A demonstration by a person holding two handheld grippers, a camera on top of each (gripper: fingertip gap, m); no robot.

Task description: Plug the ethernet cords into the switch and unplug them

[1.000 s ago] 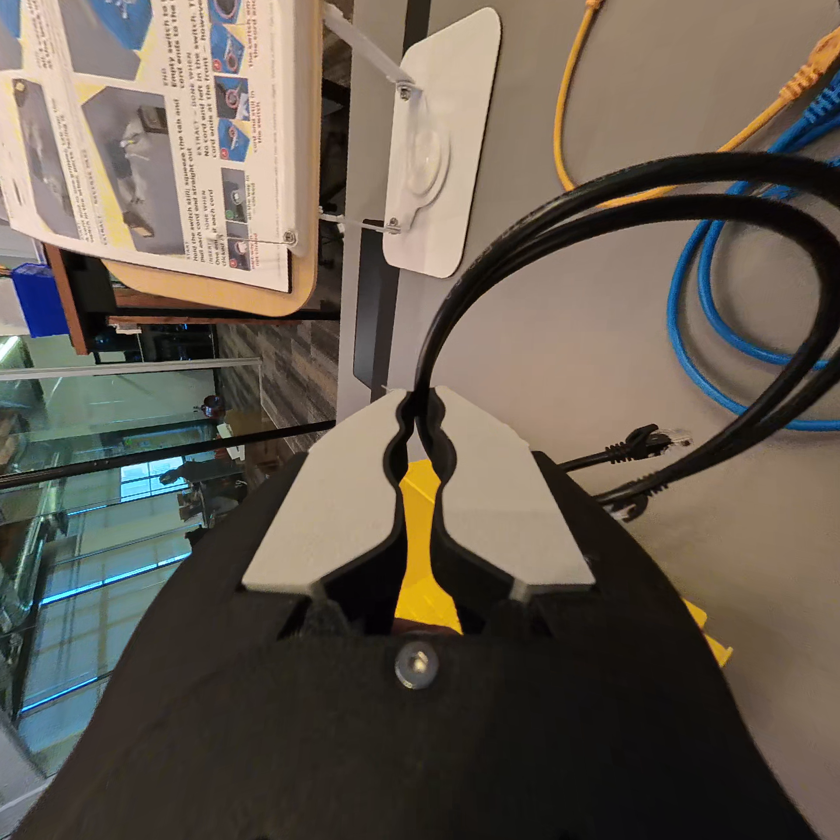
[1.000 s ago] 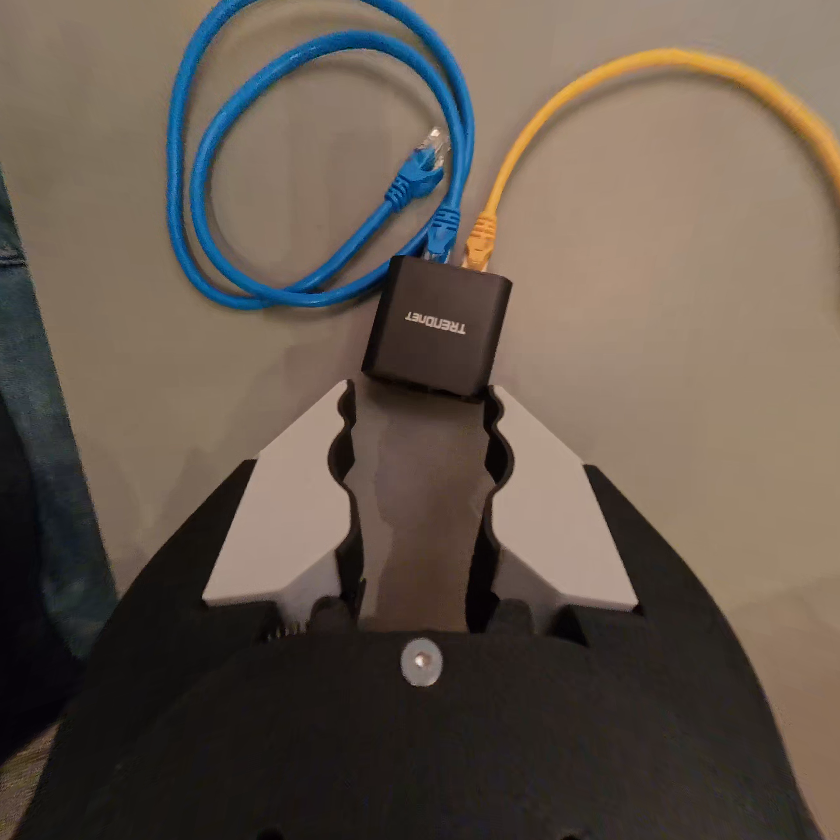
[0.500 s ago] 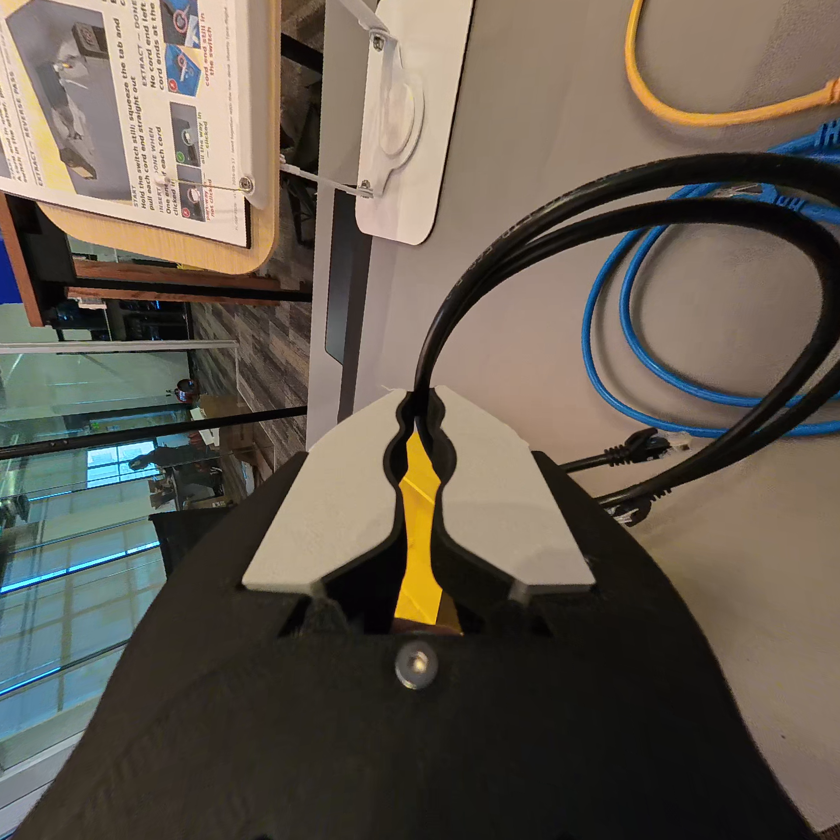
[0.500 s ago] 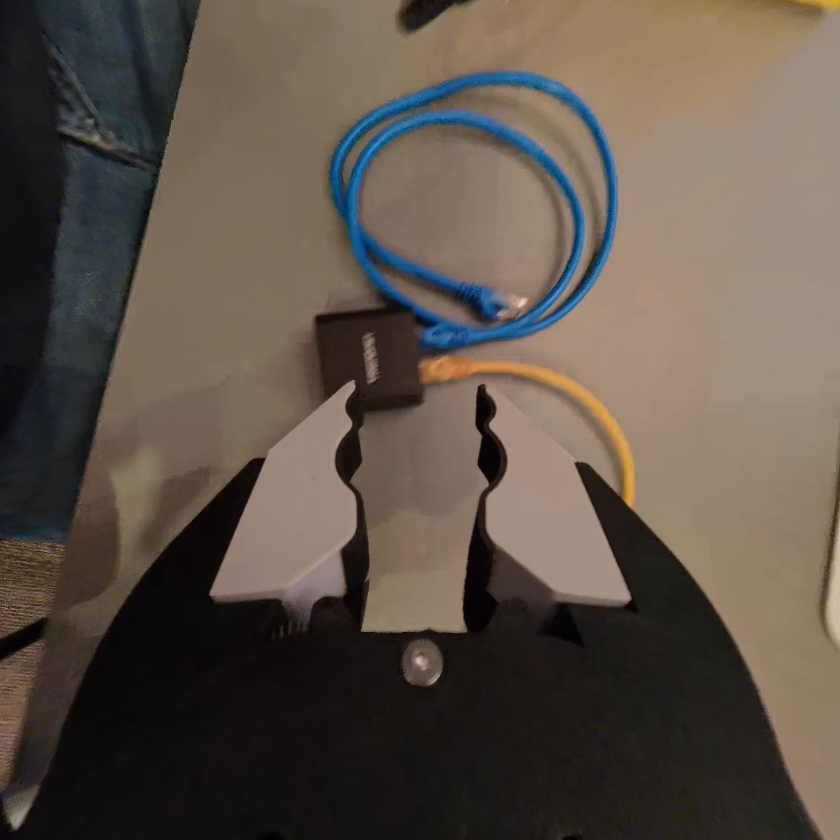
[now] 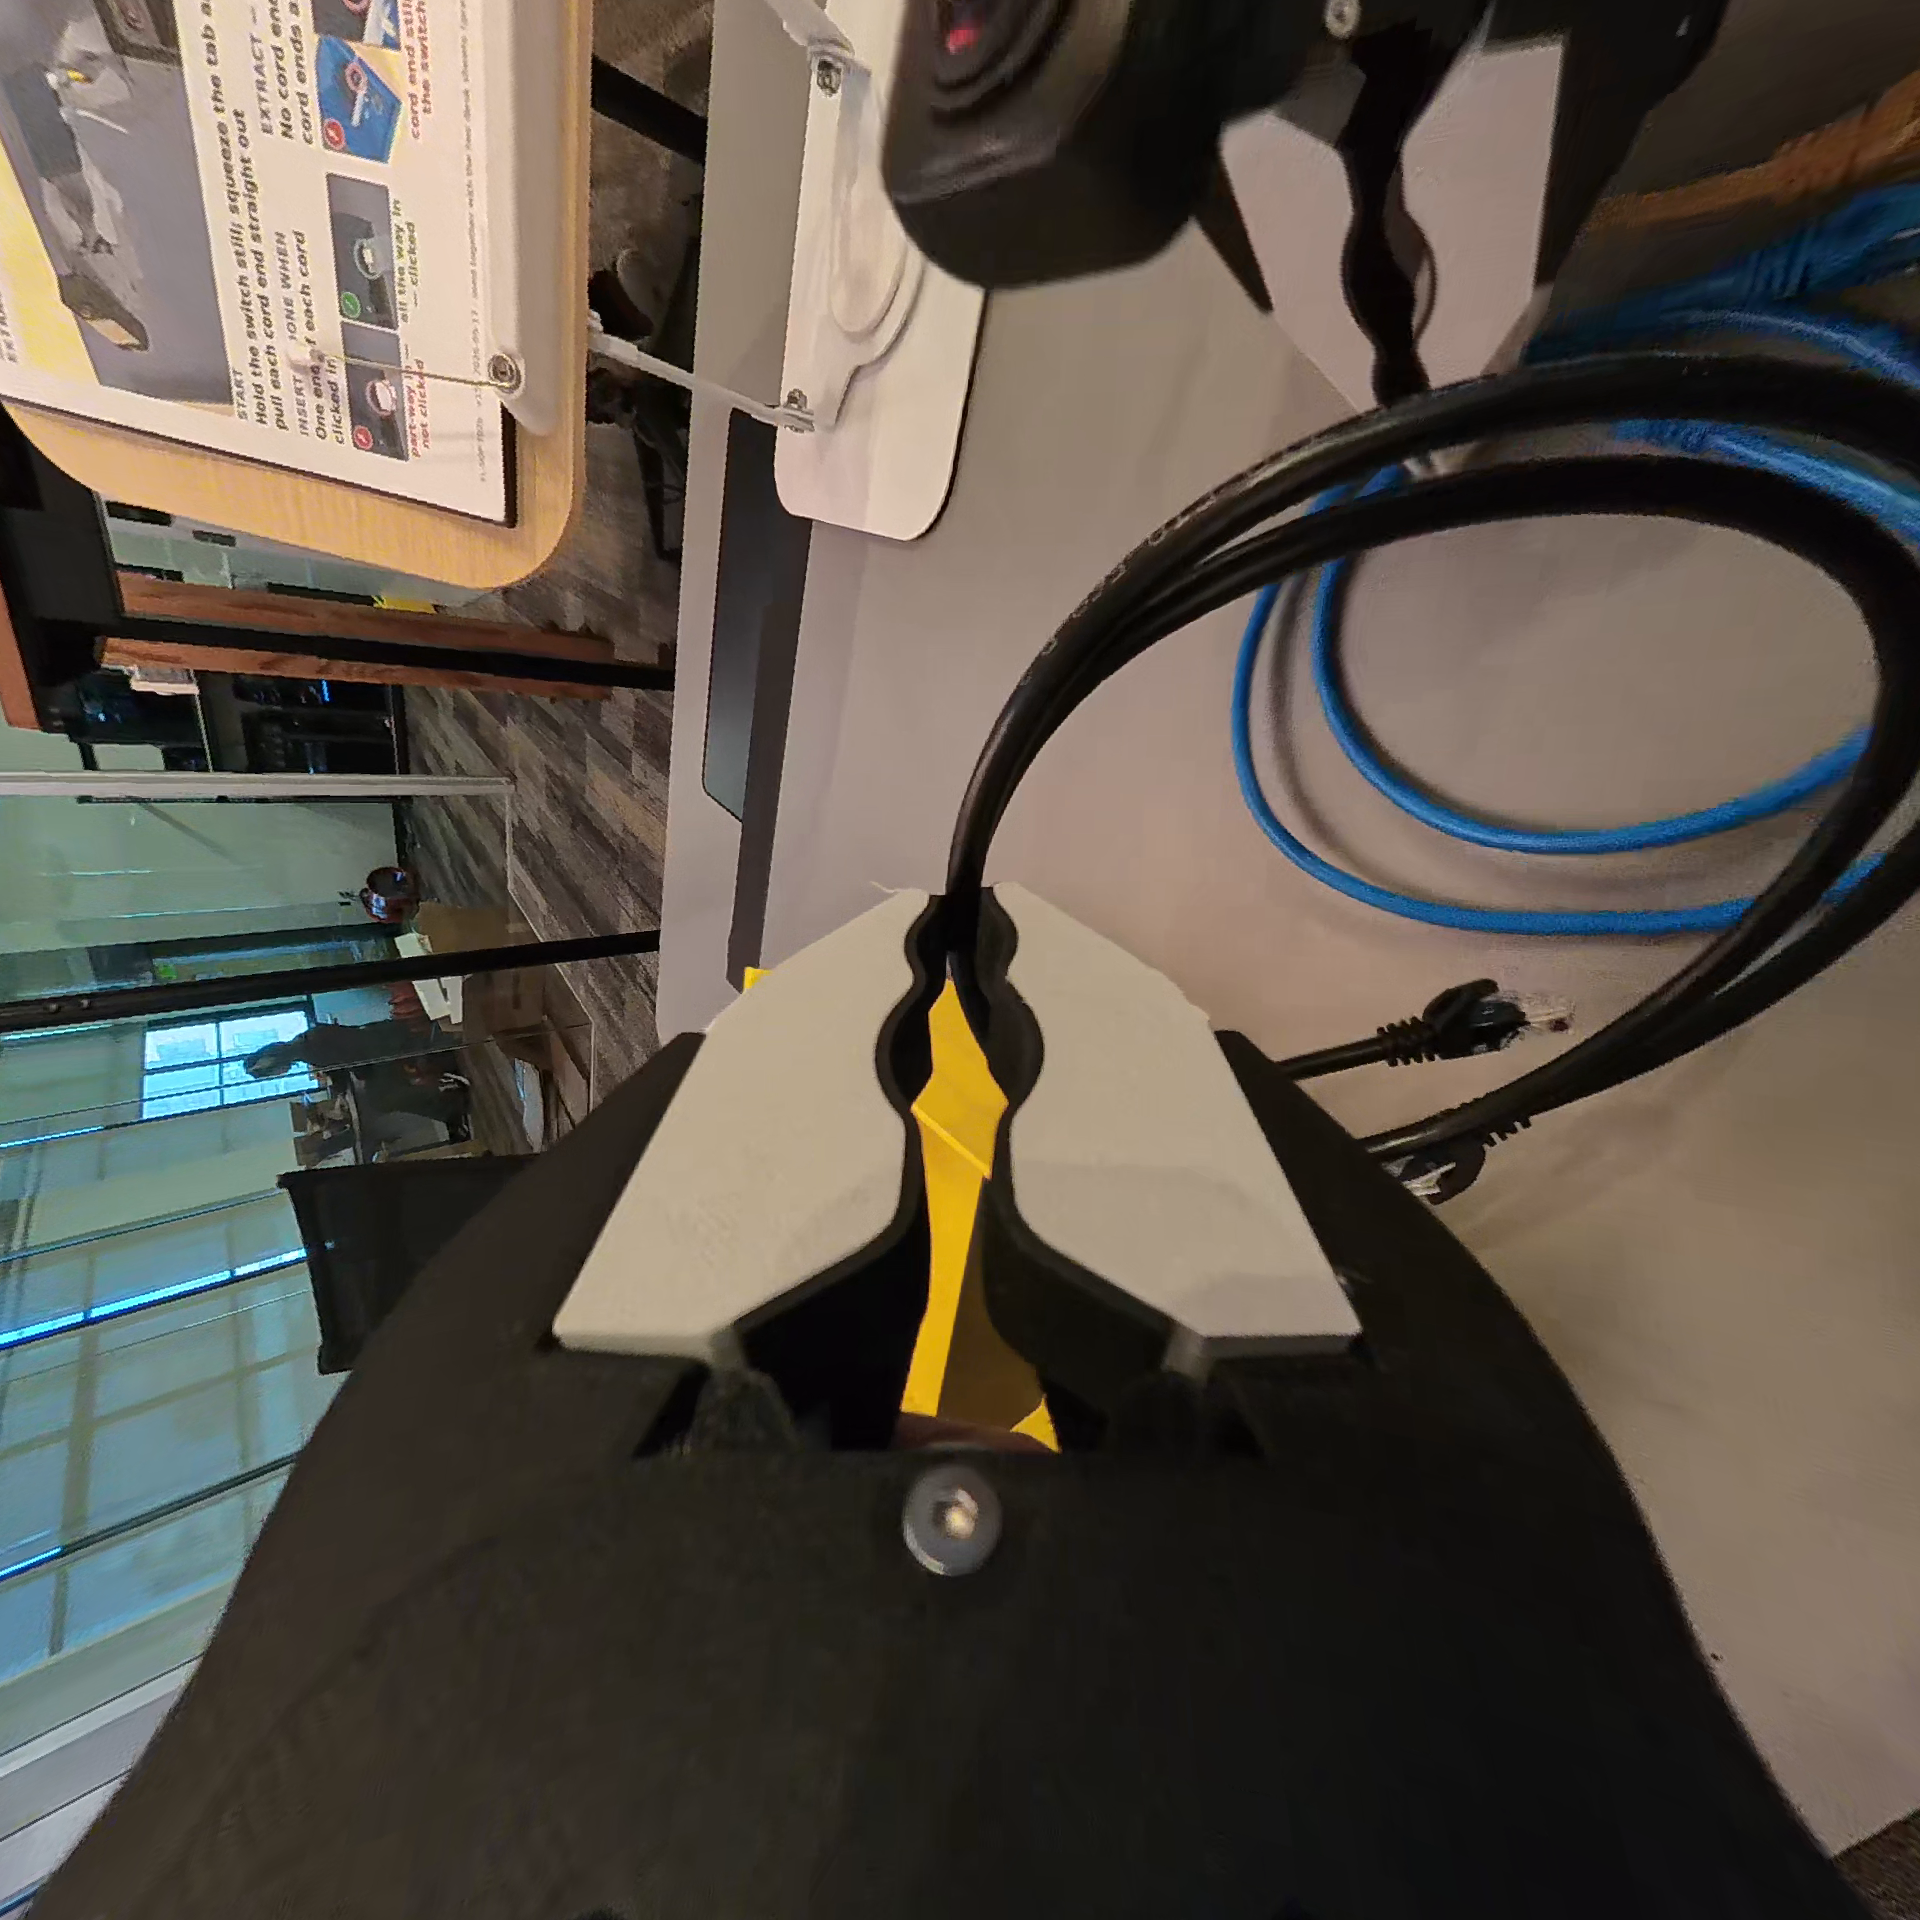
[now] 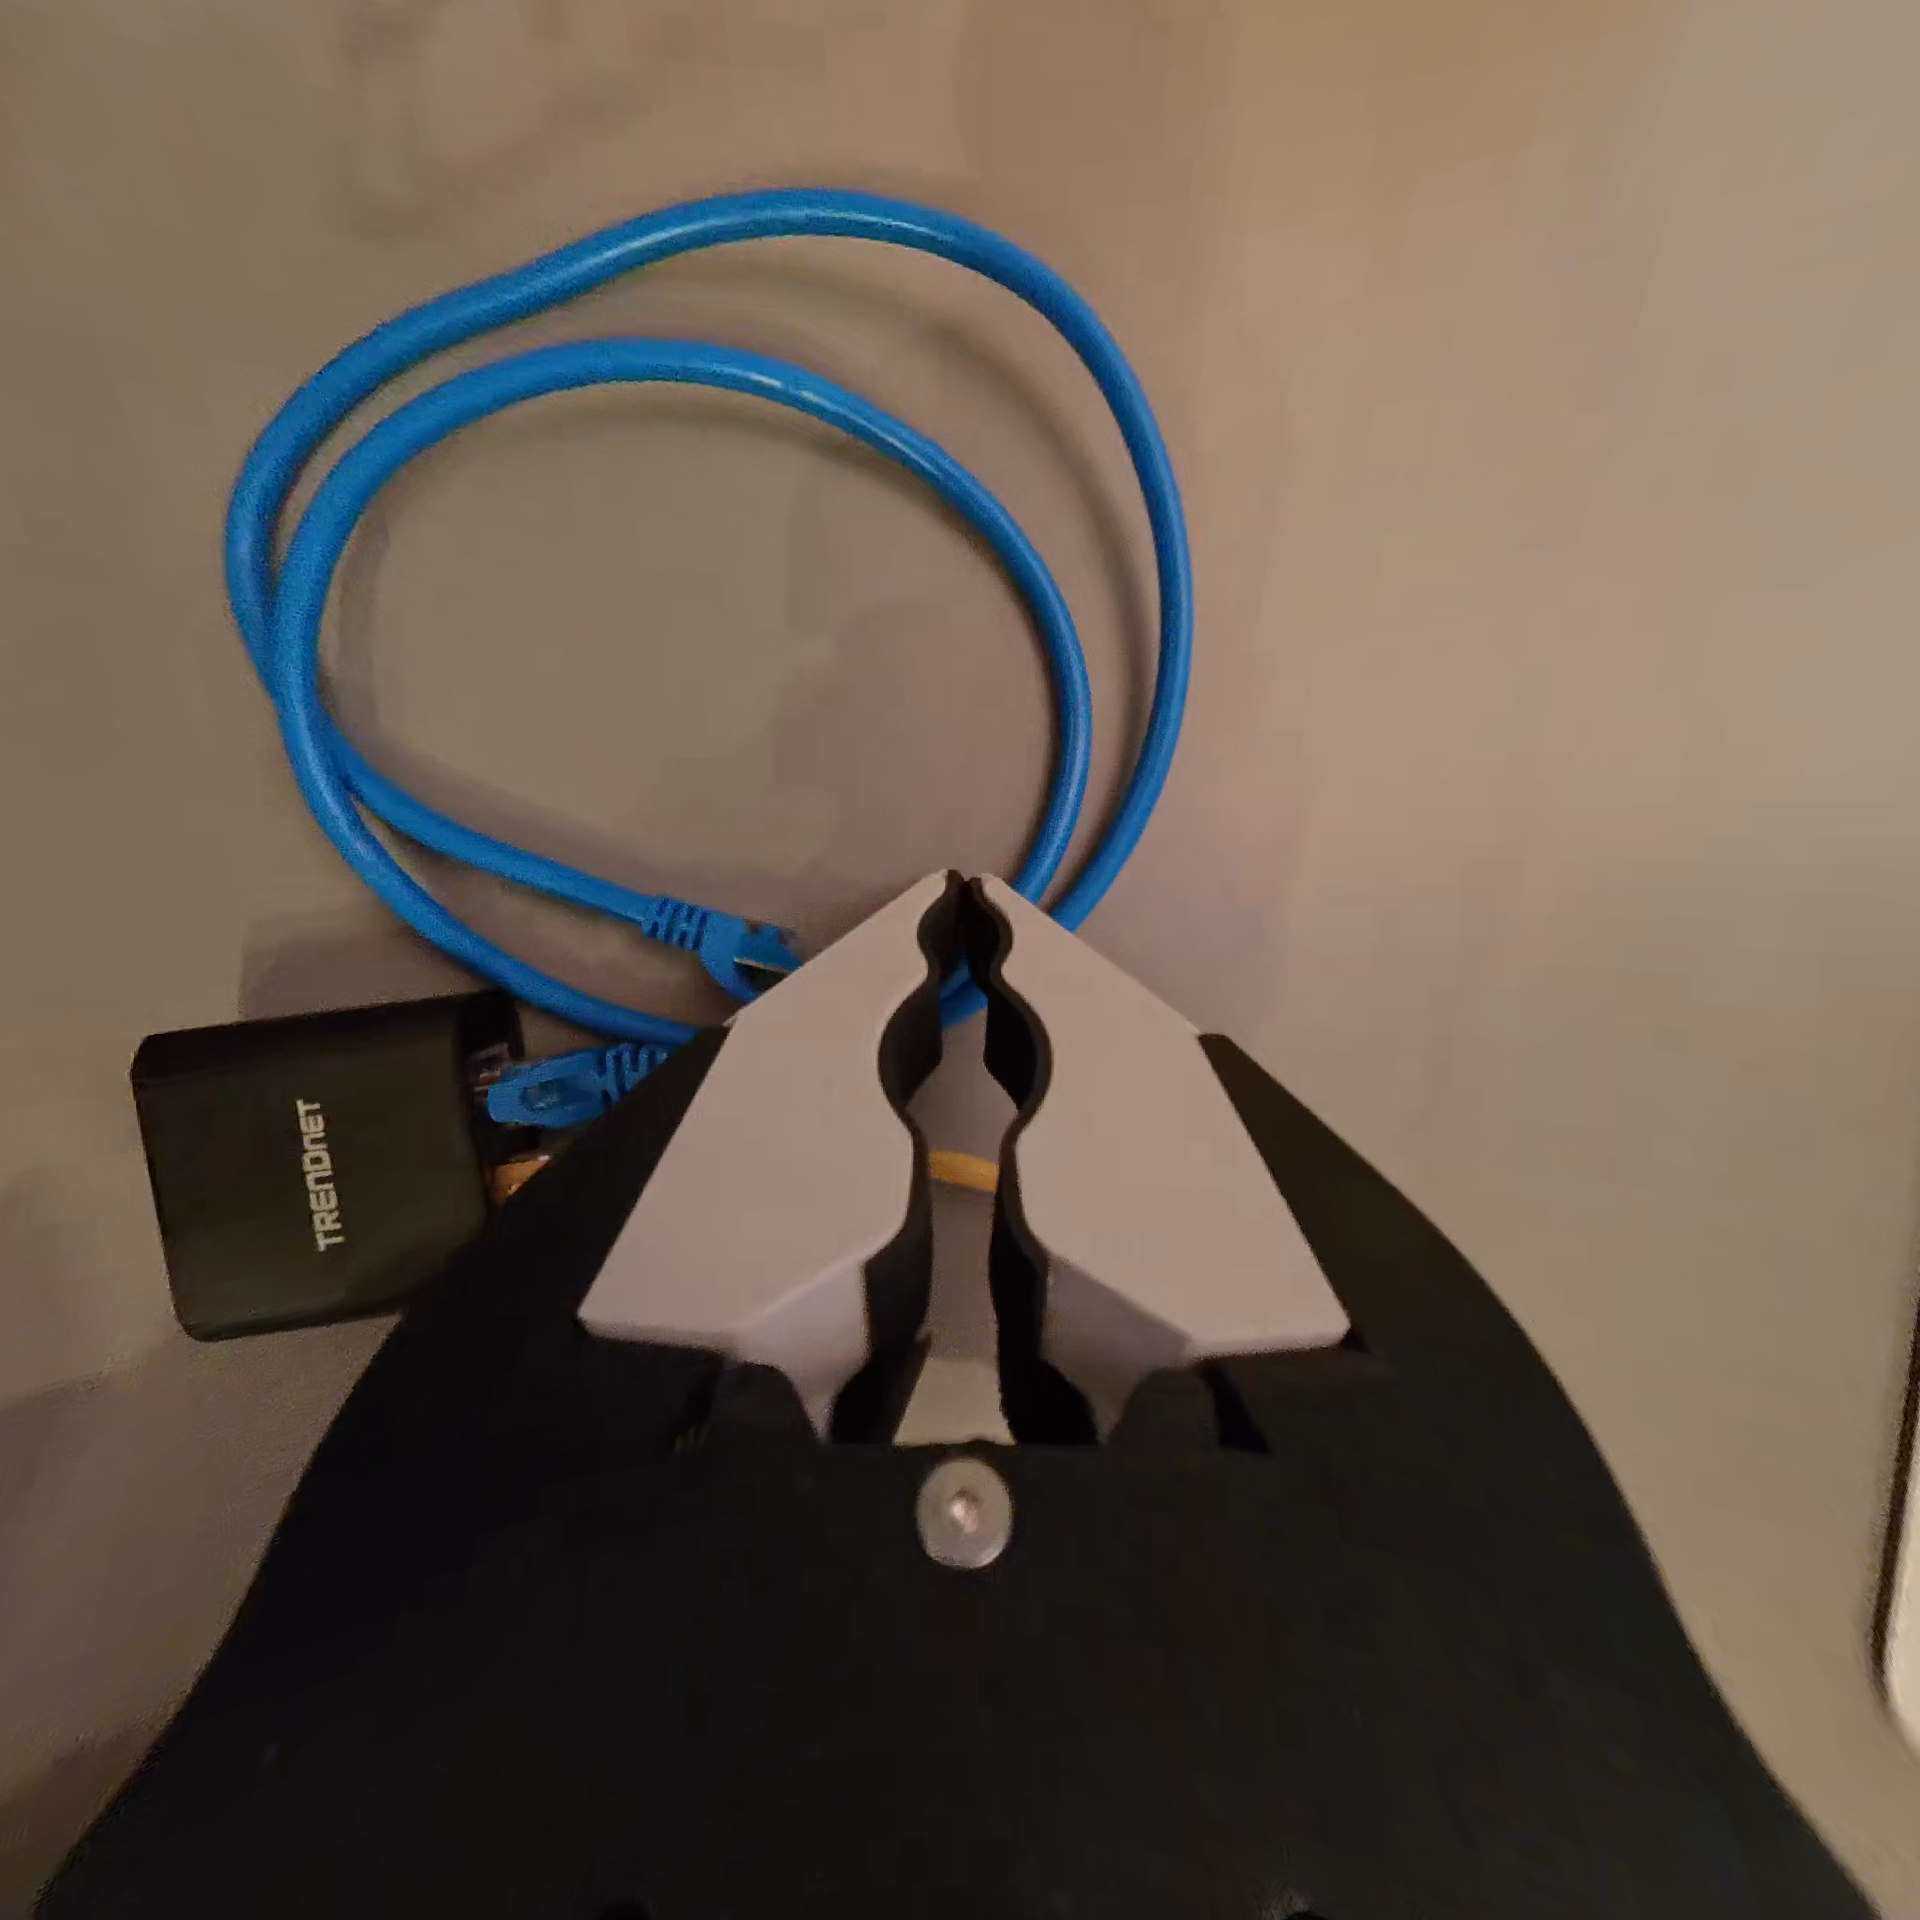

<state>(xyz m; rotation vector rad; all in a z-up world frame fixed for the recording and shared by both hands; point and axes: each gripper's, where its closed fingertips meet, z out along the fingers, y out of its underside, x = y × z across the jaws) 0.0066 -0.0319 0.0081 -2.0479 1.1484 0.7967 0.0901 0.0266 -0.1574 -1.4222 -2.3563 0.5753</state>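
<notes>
My left gripper (image 5: 961, 920) is shut on a black ethernet cord (image 5: 1195, 520) that loops off to the right; both its plugs (image 5: 1475, 1023) lie free on the grey table. My right gripper (image 6: 961, 883) is shut, its tips touching over the coiled blue cord (image 6: 665, 364); nothing shows between them. It also shows at the top of the left wrist view (image 5: 1387, 312). The black switch (image 6: 301, 1164) lies at the left. One blue plug (image 6: 551, 1086) sits in it, and a yellow plug (image 6: 514, 1174) beside it is mostly hidden. The other blue plug (image 6: 727, 935) lies free.
A board with an instruction sheet (image 5: 312, 260) stands on a white base (image 5: 873, 312) at the table's far edge. A yellow object (image 5: 951, 1143) lies under my left gripper. The blue coil (image 5: 1455, 831) lies behind the black loop. Floor and glass walls lie beyond the table edge. One gripper's finger ends stand about 20 cm off the other's.
My right gripper has shut and moved from the switch to over the blue coil, coming into the left wrist view. My left gripper still holds the black cord.
</notes>
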